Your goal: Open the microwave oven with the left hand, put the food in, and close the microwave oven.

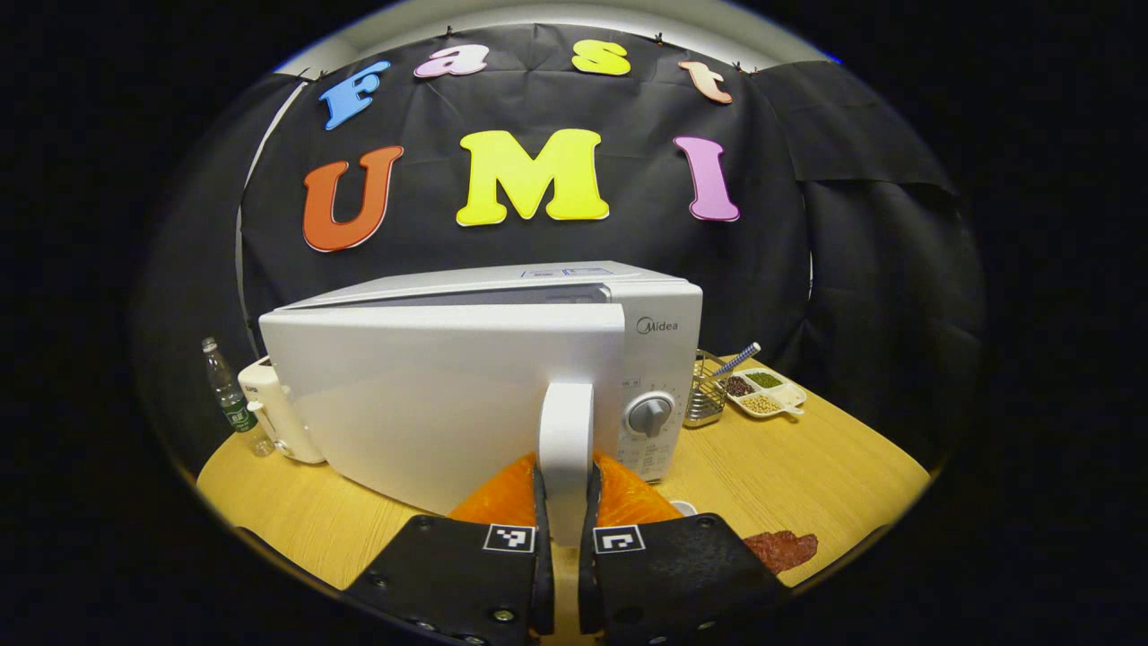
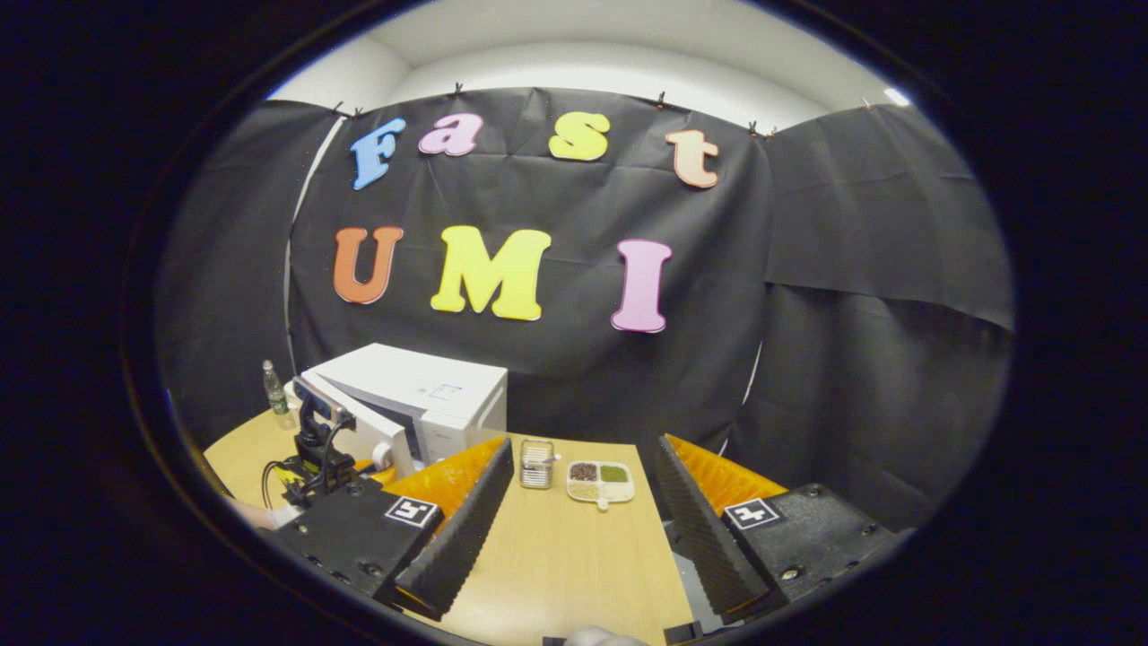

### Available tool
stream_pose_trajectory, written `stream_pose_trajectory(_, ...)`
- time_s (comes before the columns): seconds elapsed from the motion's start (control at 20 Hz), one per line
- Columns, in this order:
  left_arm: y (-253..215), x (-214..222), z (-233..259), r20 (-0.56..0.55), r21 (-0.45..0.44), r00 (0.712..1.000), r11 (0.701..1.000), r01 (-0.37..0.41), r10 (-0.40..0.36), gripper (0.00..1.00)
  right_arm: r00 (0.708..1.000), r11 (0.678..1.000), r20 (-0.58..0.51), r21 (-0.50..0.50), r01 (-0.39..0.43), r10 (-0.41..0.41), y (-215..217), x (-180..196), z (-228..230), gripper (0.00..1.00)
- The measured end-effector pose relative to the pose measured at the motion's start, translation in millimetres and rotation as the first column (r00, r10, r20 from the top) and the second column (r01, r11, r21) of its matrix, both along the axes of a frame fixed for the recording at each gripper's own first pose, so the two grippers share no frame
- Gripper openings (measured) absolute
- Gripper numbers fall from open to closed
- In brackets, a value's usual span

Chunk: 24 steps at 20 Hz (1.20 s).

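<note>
**Left gripper clamped on the microwave handle**

Your left gripper (image 1: pixel 567 529) sits closest to the lens, both fingers pinching the upright handle (image 1: pixel 566 449) of the microwave (image 1: pixel 484 377). Its door (image 1: pixel 430 404) stands slightly ajar, swung out from the body, with the dial (image 1: pixel 649 414) just right of the handle. On the table (image 1: pixel 807 467), a basket (image 1: pixel 705 399) and a 3-part dish (image 1: pixel 765 392) sit right of the oven; a bottle (image 1: pixel 230 395) stands to its left. A dark red food piece (image 1: pixel 782 549) lies near your right finger. In the right gripper view, your right gripper (image 2: pixel 574 511) hangs over bare tabletop, fingers spread wide, holding nothing.
</note>
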<state>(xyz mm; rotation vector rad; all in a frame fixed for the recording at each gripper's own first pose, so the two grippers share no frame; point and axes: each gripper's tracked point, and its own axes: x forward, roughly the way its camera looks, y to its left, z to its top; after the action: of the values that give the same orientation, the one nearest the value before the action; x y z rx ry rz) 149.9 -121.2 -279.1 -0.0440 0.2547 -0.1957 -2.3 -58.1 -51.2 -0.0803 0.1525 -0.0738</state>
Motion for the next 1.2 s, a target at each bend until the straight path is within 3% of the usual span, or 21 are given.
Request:
stream_pose_trajectory(0.15,22.6,-28.8,-2.1,0.001,0.053,1.0,0.998,-0.028,0.028,0.16,1.0,1.0,-0.002,0.0,-0.021,0.021,9.8,-1.7,-4.6,0.96)
stream_pose_trajectory(0.25,48.8,-38.2,-0.4,0.026,0.113,0.995,0.988,-0.102,0.099,0.36,0.999,0.999,-0.008,0.004,-0.036,0.037,17.8,-2.4,-10.6,0.96)
stream_pose_trajectory(0.3,57.1,-41.8,-1.3,0.022,0.111,0.993,0.987,-0.118,0.116,0.76,0.999,0.999,-0.009,0.008,-0.046,0.046,21.6,-3.2,-11.4,0.96)
stream_pose_trajectory(0.35,58.9,-44.8,-3.3,0.007,0.093,0.993,0.989,-0.116,0.116,0.8,0.999,0.999,-0.008,0.015,-0.049,0.05,24.1,-4.3,-11.4,0.96)
stream_pose_trajectory(0.4,61.7,-49.1,-4.9,-0.009,0.073,0.993,0.99,-0.118,0.119,0.93,0.999,0.998,-0.007,0.017,-0.052,0.052,25.4,-5.0,-11.9,0.96)
stream_pose_trajectory(0.45,65.0,-53.4,-5.4,-0.02,0.065,0.992,0.99,-0.122,0.124,0.89,0.998,0.998,-0.009,0.017,-0.057,0.057,28.0,-5.7,-12.8,0.96)
stream_pose_trajectory(0.5,68.8,-59.4,-4.8,-0.022,0.068,0.991,0.989,-0.13,0.132,0.94,0.998,0.998,-0.008,0.019,-0.063,0.063,31.7,-6.7,-14.7,1.0)
stream_pose_trajectory(0.6,79.5,-71.0,-1.4,-0.012,0.081,0.989,0.986,-0.147,0.149,0.94,0.997,0.997,-0.013,0.016,-0.079,0.08,38.9,-10.7,-19.6,0.96)
stream_pose_trajectory(0.75,98.1,-88.3,4.0,-0.004,0.098,0.987,0.982,-0.162,0.163,0.94,0.994,0.994,-0.031,0.035,-0.105,0.106,51.6,-13.8,-31.5,0.96)
stream_pose_trajectory(0.8,107.2,-96.0,6.5,0.002,0.11,0.986,0.98,-0.169,0.169,0.94,0.993,0.993,-0.038,0.042,-0.11,0.112,55.4,-14.4,-35.5,1.0)
stream_pose_trajectory(0.85,116.3,-102.6,7.8,0.009,0.119,0.984,0.977,-0.177,0.177,0.94,0.992,0.992,-0.048,0.051,-0.117,0.12,60.0,-14.7,-41.2,0.96)
stream_pose_trajectory(0.9,125.0,-109.8,7.0,0.005,0.128,0.983,0.975,-0.184,0.185,0.94,0.991,0.991,-0.063,0.058,-0.118,0.122,63.6,-15.4,-50.2,1.0)
stream_pose_trajectory(1.05,155.3,-134.6,5.8,0.008,0.149,0.976,0.965,-0.215,0.217,0.94,0.984,0.986,-0.104,0.098,-0.135,0.145,79.5,-17.3,-75.9,0.96)
stream_pose_trajectory(1.2,190.2,-155.6,1.4,0.004,0.176,0.965,0.95,-0.257,0.26,0.94,0.977,0.983,-0.153,0.135,-0.128,0.148,92.6,-18.5,-104.9,1.0)
